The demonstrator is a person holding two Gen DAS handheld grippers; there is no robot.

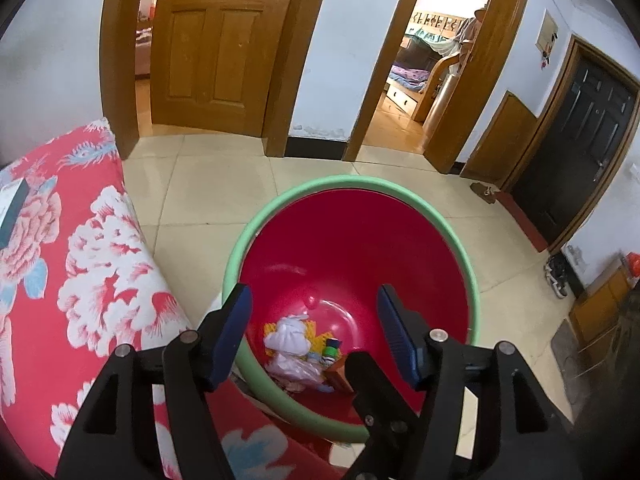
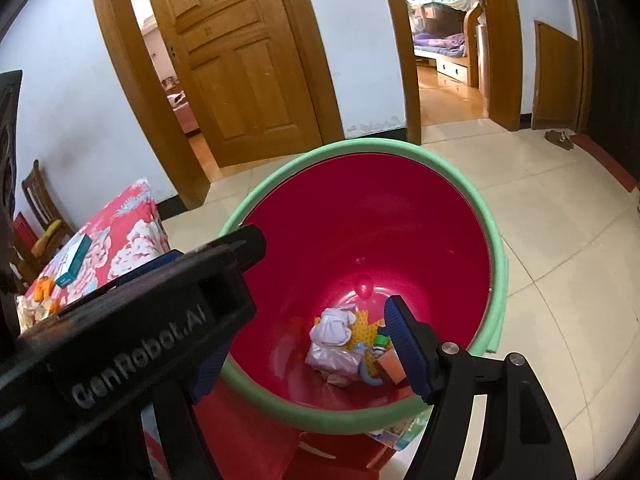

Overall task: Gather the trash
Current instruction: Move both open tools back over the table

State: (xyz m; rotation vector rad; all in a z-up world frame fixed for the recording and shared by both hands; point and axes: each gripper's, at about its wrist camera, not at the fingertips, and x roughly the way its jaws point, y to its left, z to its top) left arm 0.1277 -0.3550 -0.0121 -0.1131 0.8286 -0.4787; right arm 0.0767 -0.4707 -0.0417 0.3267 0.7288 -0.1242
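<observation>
The bin (image 1: 352, 248) stands on the tiled floor (image 1: 208, 184), just right of the cloth-covered counter (image 1: 80, 260) and touching its corner. Rubbish (image 1: 296, 344) lies heaped at the bottom of the bin. Both claws hang above the bin's near rim, the left claw (image 1: 316, 320) just left of the right claw (image 2: 304, 312). A small box (image 2: 74, 260) lies on the counter. Behind the bin, across the floor, two doorways (image 1: 416, 80) open in the far wall.

I see pale walls (image 1: 352, 40), cream tiled floor (image 1: 208, 188), wooden panel door (image 1: 216, 40) ajar, bunk bed (image 2: 440, 12) through a doorway.
</observation>
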